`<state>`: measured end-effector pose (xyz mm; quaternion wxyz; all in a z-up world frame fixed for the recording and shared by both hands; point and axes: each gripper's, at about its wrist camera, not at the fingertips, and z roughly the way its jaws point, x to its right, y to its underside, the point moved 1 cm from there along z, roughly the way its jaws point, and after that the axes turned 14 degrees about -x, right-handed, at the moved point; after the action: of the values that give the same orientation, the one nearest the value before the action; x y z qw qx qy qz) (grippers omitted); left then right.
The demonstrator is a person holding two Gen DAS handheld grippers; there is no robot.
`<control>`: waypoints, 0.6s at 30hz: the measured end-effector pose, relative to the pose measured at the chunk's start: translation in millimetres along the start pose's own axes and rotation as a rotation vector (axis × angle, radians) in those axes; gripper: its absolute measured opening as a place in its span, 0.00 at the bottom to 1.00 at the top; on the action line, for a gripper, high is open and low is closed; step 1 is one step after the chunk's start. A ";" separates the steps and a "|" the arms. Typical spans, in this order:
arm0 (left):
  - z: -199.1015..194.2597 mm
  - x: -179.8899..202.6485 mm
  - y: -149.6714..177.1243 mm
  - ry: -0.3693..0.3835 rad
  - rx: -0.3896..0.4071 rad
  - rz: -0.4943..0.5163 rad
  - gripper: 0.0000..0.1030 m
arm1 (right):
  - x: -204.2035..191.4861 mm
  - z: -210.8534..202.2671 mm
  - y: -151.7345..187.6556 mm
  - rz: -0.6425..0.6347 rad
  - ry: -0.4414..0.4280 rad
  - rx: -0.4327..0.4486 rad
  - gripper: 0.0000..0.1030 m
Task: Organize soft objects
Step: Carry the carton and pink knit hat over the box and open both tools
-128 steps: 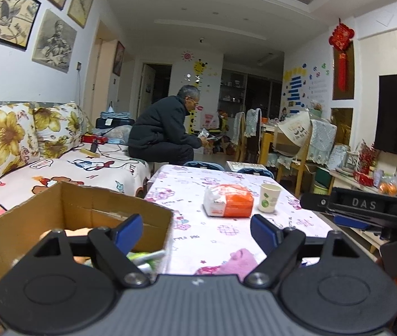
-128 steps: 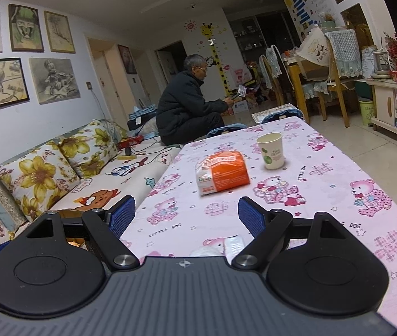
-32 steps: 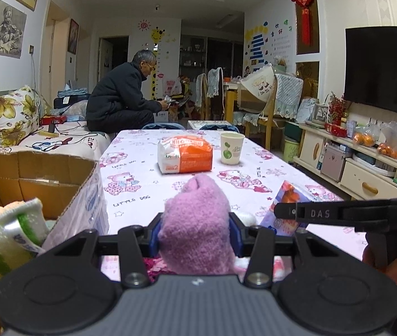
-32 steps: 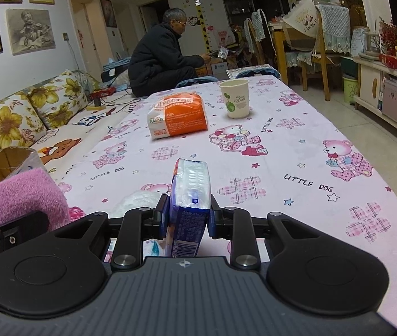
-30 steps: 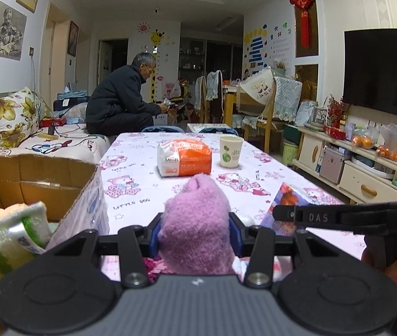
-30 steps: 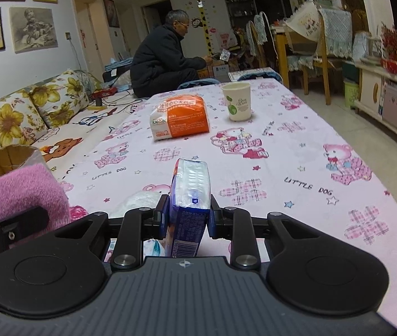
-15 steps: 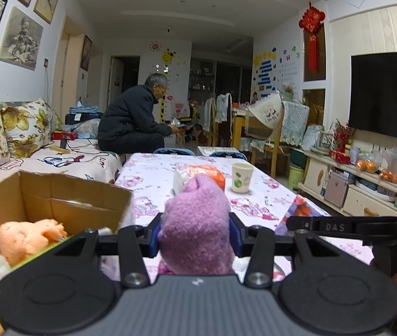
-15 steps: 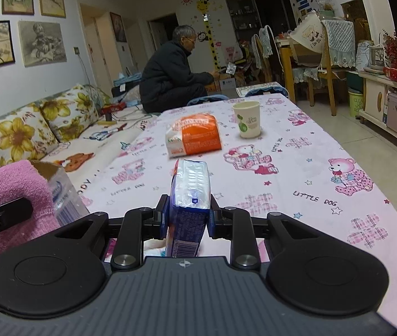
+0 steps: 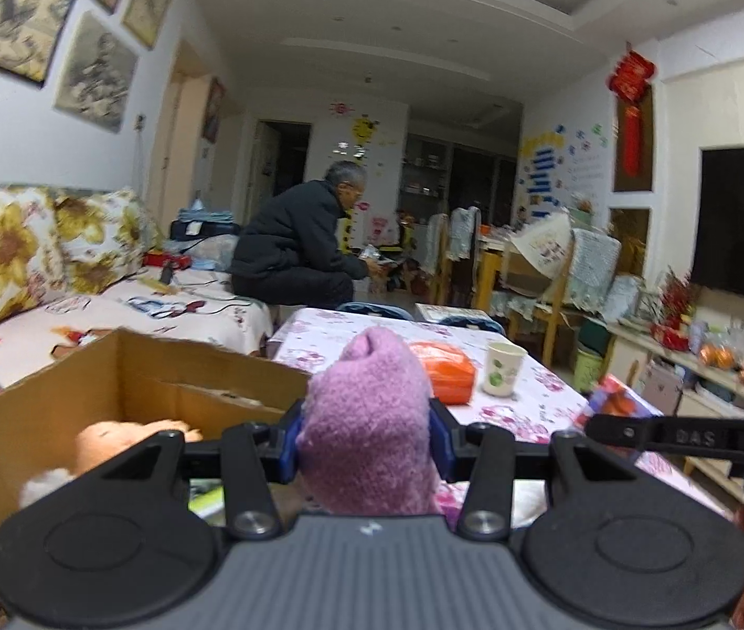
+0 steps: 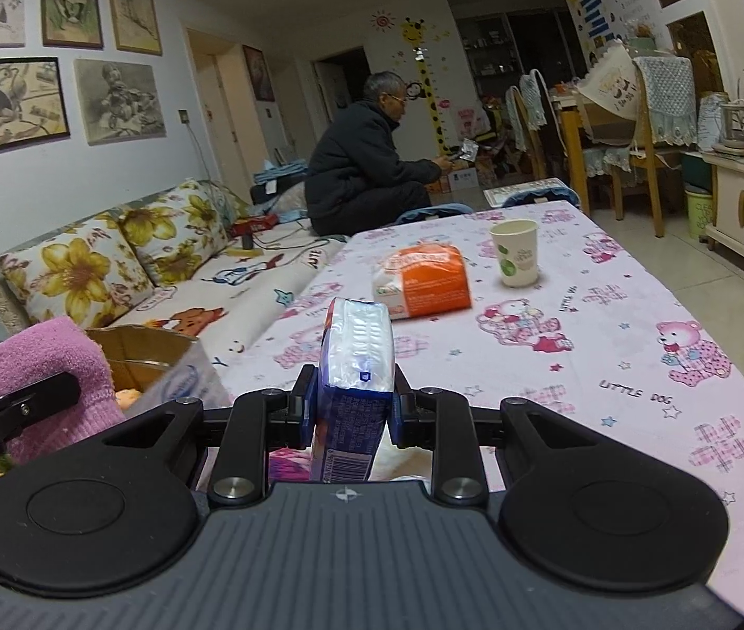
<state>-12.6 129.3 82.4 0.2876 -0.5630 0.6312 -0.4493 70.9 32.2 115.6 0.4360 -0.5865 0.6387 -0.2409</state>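
My left gripper (image 9: pixel 364 443) is shut on a fuzzy pink sock (image 9: pixel 369 420), held upright at the right rim of an open cardboard box (image 9: pixel 125 367). An orange plush (image 9: pixel 125 433) and other soft items lie inside the box. In the right wrist view the same pink sock (image 10: pixel 52 367) shows at the far left over the cardboard box (image 10: pixel 146 349). My right gripper (image 10: pixel 353 412) is shut on a blue and white tissue pack (image 10: pixel 353 362), held upright above the pink tablecloth (image 10: pixel 608 346).
An orange and white tissue pack (image 10: pixel 424 281) and a paper cup (image 10: pixel 516 252) stand farther up the table. A sofa with flowered cushions (image 10: pixel 78 273) runs along the left. A person (image 10: pixel 367 157) sits at the table's far end. Chairs and a cabinet line the right.
My left gripper has carried the pink sock leftward and a little up, from over the tablecloth to the box's rim. The right gripper with its tissue pack rose slightly.
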 end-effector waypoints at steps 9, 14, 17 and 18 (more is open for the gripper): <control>-9.9 -27.5 -2.3 -0.037 -0.001 -0.132 0.44 | -5.9 1.5 -1.8 -0.045 -0.043 0.005 0.31; -16.0 -39.8 -2.5 -0.116 0.009 -0.166 0.44 | -8.6 1.0 0.0 -0.073 -0.068 -0.006 0.31; -18.2 -52.6 -2.7 -0.172 0.000 -0.199 0.44 | -14.5 1.6 -0.3 -0.091 -0.086 -0.014 0.31; -18.9 -56.2 -2.4 -0.187 -0.001 -0.211 0.44 | -17.0 1.8 -0.3 -0.098 -0.094 -0.016 0.31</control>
<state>-16.7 188.5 84.6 0.2959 -0.6659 0.5392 -0.4222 71.4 48.9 119.6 0.4486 -0.6311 0.5900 -0.2288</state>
